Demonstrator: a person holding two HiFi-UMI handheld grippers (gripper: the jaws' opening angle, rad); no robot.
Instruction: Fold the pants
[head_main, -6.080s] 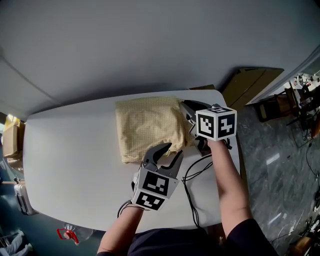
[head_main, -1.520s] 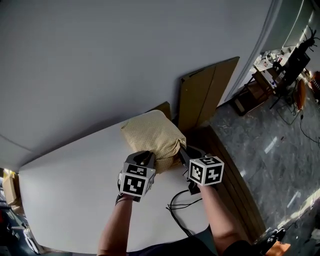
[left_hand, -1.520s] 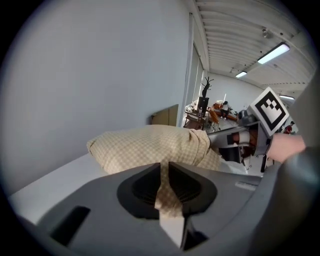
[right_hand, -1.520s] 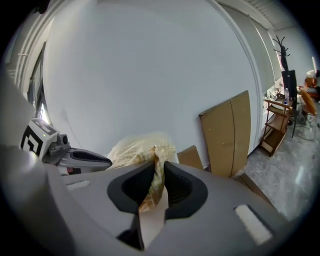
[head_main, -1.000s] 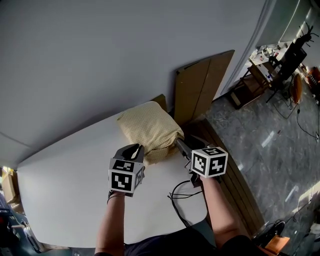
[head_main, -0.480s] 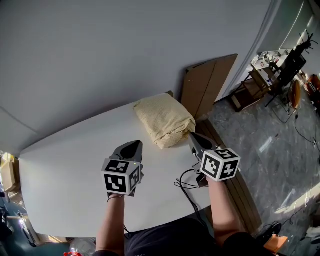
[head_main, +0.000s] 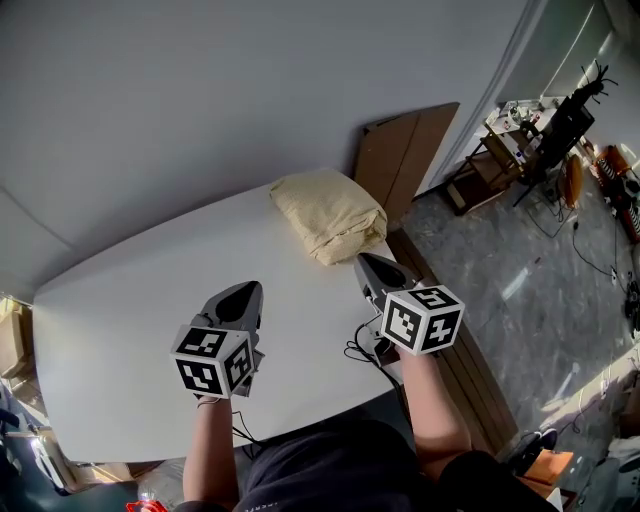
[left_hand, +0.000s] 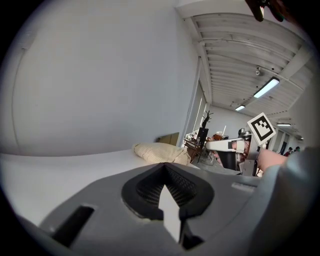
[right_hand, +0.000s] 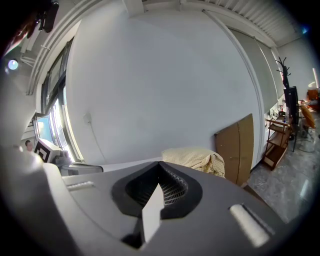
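Left gripper (head_main: 244, 290), right gripper (head_main: 364, 262) withdrawn shut, pants (head_main: 330, 214) folded

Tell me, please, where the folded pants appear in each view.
Head view: pants, upper centre, at the table's far right corner.
Left gripper view: pants, centre.
Right gripper view: pants, right of centre.
Shared landmark: brown board against the wall beside the pants.

A lab-like workroom, going by strip lights (left_hand: 266, 87), a cluttered equipment rack (head_main: 508, 128) and leaning wooden boards (head_main: 405, 155).
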